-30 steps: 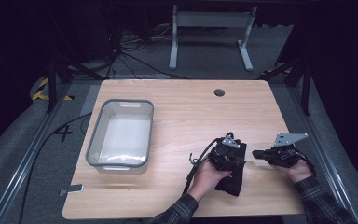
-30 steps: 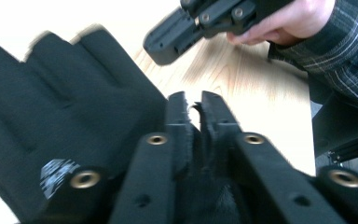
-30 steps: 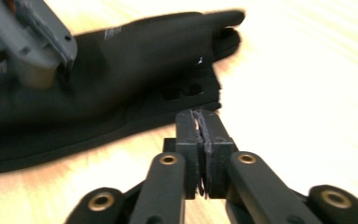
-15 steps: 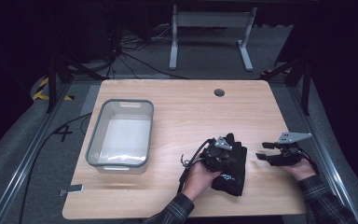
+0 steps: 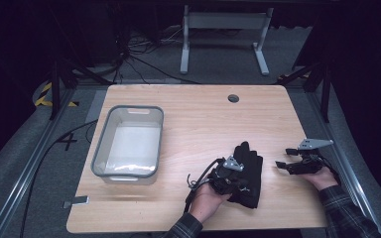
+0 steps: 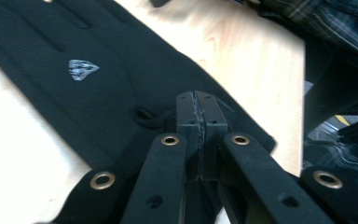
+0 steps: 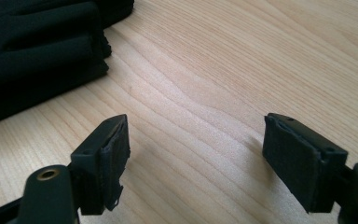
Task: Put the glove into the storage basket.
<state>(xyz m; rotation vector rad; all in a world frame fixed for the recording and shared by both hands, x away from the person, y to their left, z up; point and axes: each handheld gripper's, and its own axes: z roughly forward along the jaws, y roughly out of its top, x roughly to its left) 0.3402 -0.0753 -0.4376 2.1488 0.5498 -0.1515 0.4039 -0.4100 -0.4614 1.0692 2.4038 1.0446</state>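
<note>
A black glove point(image 5: 251, 168) with a small silver logo lies flat on the wooden table point(image 5: 198, 119), near the front right, fingers pointing away from me. My left gripper point(image 5: 237, 181) rests on the glove's cuff end. In the left gripper view the jaws of that gripper point(image 6: 198, 100) are pressed together on a small pucker of the glove point(image 6: 98, 84) fabric. My right gripper point(image 5: 284, 165) hovers low over bare wood to the right of the glove, apart from it. Its jaws stand wide open with nothing between them point(image 7: 196, 140), and the glove's point(image 7: 37, 42) edge lies to their upper left.
A clear, grey-rimmed plastic bin point(image 5: 99, 148) stands on the table's left side. A round cable hole point(image 5: 233, 98) sits near the far edge. Bare wood stretches between bin and glove. A metal stand point(image 5: 223, 22) stands on the floor behind the table.
The left gripper has shifted toward the table's front and the glove now lies spread flat with its fingers showing. The right gripper has drawn to the right, away from the glove.
</note>
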